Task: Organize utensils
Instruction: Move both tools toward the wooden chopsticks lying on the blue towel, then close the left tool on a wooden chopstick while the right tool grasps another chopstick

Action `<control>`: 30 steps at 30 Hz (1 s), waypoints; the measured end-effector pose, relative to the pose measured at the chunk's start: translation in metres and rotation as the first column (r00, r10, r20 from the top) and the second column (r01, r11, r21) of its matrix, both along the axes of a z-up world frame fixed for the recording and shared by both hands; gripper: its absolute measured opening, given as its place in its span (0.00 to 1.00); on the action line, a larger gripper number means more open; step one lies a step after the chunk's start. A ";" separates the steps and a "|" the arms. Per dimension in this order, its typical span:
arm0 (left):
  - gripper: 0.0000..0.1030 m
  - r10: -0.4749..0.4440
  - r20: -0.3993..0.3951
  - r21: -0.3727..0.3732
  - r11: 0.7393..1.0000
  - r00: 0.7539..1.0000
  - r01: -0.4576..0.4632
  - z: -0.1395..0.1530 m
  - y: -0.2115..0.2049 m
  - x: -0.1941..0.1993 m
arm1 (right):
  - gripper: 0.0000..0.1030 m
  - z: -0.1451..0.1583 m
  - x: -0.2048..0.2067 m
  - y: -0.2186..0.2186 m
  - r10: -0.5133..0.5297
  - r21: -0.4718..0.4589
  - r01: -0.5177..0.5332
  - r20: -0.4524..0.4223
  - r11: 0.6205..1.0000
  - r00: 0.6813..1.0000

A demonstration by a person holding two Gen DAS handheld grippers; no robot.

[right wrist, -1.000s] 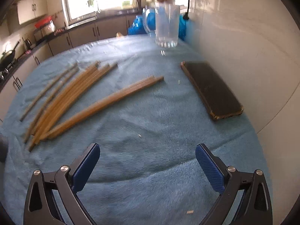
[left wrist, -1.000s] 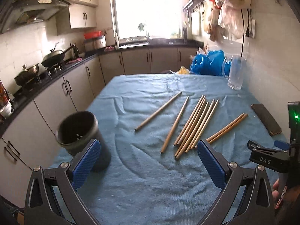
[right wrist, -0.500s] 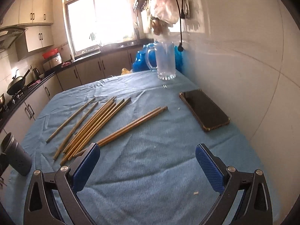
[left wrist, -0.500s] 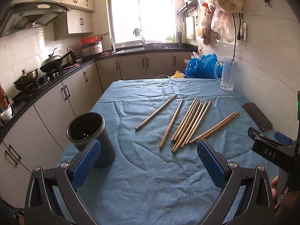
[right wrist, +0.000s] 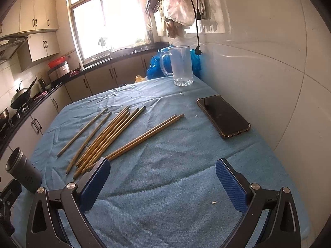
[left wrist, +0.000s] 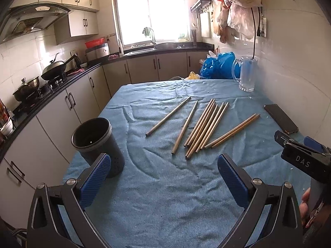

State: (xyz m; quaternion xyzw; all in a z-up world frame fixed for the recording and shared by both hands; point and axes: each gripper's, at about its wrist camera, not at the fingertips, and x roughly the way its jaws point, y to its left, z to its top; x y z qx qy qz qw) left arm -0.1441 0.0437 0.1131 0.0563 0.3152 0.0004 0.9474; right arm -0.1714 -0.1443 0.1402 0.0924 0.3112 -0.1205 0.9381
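Several wooden chopsticks [left wrist: 204, 126] lie spread on the blue cloth, also in the right wrist view [right wrist: 111, 136]. A dark cylindrical utensil holder [left wrist: 97, 144] stands upright and empty at the table's left front, seen at far left in the right wrist view [right wrist: 22, 171]. My left gripper [left wrist: 163, 177] is open and empty, above the cloth near the holder. My right gripper [right wrist: 163, 181] is open and empty, held short of the chopsticks; it also shows in the left wrist view [left wrist: 304, 159].
A black phone [right wrist: 223, 115] lies by the right wall [right wrist: 269, 62]. A glass mug [right wrist: 182, 66] and a blue bag [left wrist: 219, 66] sit at the far end. The table edge [left wrist: 89, 136] drops off left toward counters with a wok [left wrist: 55, 66].
Both grippers have pulled back and risen, so more of the table shows. The holder and chopsticks have not moved. Both grippers stay open.
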 end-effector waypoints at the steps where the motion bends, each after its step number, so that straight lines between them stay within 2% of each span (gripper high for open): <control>1: 1.00 -0.002 -0.007 -0.002 1.000 1.000 0.002 -0.001 0.000 0.001 | 1.00 0.000 -0.001 0.000 -0.003 -0.009 0.003 0.007 1.000 1.000; 7: 1.00 -0.006 -0.044 -0.003 1.000 0.999 0.006 -0.008 0.001 0.011 | 1.00 0.000 -0.008 -0.001 -0.040 -0.098 0.046 0.059 0.994 0.997; 12: 1.00 -0.030 -0.070 -0.016 0.999 0.997 0.029 -0.007 0.004 0.034 | 1.00 -0.007 -0.002 -0.014 -0.002 -0.020 0.002 0.013 1.000 1.000; 17: 1.00 -0.057 -0.139 -0.041 0.998 0.989 0.052 -0.008 -0.001 0.072 | 1.00 -0.017 0.004 -0.019 0.027 -0.007 -0.027 -0.016 1.000 1.000; 22: 0.99 -0.092 -0.166 -0.065 0.994 0.982 0.082 -0.011 -0.007 0.115 | 1.00 -0.022 0.008 -0.020 0.056 -0.005 -0.056 -0.023 0.998 0.998; 23: 0.92 -0.093 -0.189 -0.065 0.995 0.978 0.082 -0.015 -0.009 0.126 | 1.00 -0.024 0.010 -0.020 0.062 -0.001 -0.062 -0.025 0.998 0.998; 24: 0.80 -0.092 -0.211 -0.065 0.995 0.973 0.080 -0.020 -0.010 0.135 | 1.00 -0.026 0.011 -0.021 0.067 0.004 -0.067 -0.027 0.998 0.997; 26: 0.67 -0.100 -0.267 -0.085 0.993 0.958 0.080 -0.031 -0.012 0.156 | 1.00 -0.029 0.013 -0.022 0.078 0.011 -0.078 -0.031 0.997 0.996; 30: 0.61 -0.099 -0.343 -0.155 0.987 0.934 0.048 -0.058 -0.014 0.190 | 1.00 -0.036 0.019 -0.023 0.102 0.040 -0.100 -0.051 0.994 0.993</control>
